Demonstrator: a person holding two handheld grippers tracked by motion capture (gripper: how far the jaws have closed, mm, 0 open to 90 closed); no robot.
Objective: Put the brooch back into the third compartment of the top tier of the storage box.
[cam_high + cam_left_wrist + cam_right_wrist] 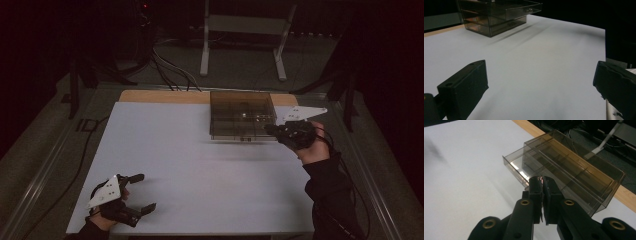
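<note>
High view: smoky translucent plastic drawer box [242, 115] on matte white tabletop [200, 165]. Right gripper [272, 129] clenched beside it; left gripper [141, 192] spread wide, resting low.

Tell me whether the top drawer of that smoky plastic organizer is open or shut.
Open. The top drawer sticks out past the front of the organizer, while the drawer below sits flush; from the right tool's camera it also juts forward.
</note>
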